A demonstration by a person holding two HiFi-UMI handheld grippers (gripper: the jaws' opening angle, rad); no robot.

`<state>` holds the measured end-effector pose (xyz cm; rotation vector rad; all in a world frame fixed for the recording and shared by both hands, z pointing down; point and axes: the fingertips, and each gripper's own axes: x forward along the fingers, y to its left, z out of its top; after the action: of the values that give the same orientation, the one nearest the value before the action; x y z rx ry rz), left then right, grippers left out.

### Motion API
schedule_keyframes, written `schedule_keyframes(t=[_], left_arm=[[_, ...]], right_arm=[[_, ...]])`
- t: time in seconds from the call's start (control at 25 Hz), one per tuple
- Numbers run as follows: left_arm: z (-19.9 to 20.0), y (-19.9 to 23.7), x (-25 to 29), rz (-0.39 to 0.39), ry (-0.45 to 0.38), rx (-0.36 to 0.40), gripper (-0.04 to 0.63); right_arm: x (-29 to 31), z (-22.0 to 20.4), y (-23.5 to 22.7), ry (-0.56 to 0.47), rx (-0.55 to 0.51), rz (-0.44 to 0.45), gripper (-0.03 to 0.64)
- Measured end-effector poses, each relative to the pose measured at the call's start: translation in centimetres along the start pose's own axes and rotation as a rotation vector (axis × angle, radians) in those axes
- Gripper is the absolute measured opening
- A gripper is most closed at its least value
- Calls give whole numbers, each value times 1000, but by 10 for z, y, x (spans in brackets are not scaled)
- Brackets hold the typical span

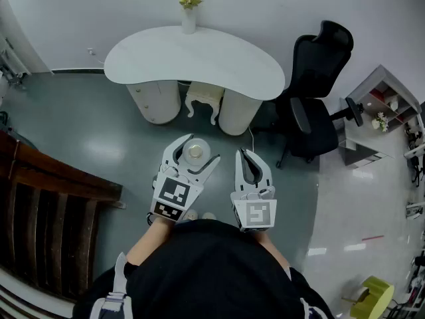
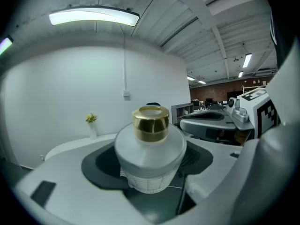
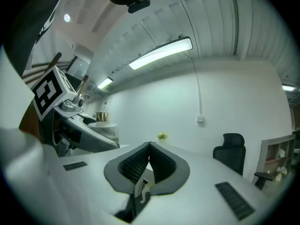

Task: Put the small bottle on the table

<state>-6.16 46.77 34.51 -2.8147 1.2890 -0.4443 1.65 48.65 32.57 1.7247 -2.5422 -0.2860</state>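
A small white bottle (image 2: 149,158) with a gold cap (image 2: 150,123) sits upright between the jaws of my left gripper (image 1: 192,158), which is shut on it. In the head view the bottle (image 1: 194,151) shows from above, held over the grey floor in front of the white curved table (image 1: 192,62). My right gripper (image 1: 248,166) hangs beside the left one, shut with nothing between its pads (image 3: 149,165). The right gripper view also catches the bottle (image 3: 102,121) in the left gripper at far left.
A white vase with yellow flowers (image 1: 190,8) stands at the table's far edge. A small white stool (image 1: 204,102) is tucked under the table. A black office chair (image 1: 316,102) stands to the right, a white shelf unit (image 1: 385,108) beyond it, and a dark wooden bench (image 1: 46,205) to the left.
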Motion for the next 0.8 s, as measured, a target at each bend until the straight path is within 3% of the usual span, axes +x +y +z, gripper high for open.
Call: schedule_keyframes(t=[0.8], left_arm=[[16, -7, 14, 108, -81, 27, 334]], right_arm=[[-1, 7, -24, -60, -3, 24, 22]])
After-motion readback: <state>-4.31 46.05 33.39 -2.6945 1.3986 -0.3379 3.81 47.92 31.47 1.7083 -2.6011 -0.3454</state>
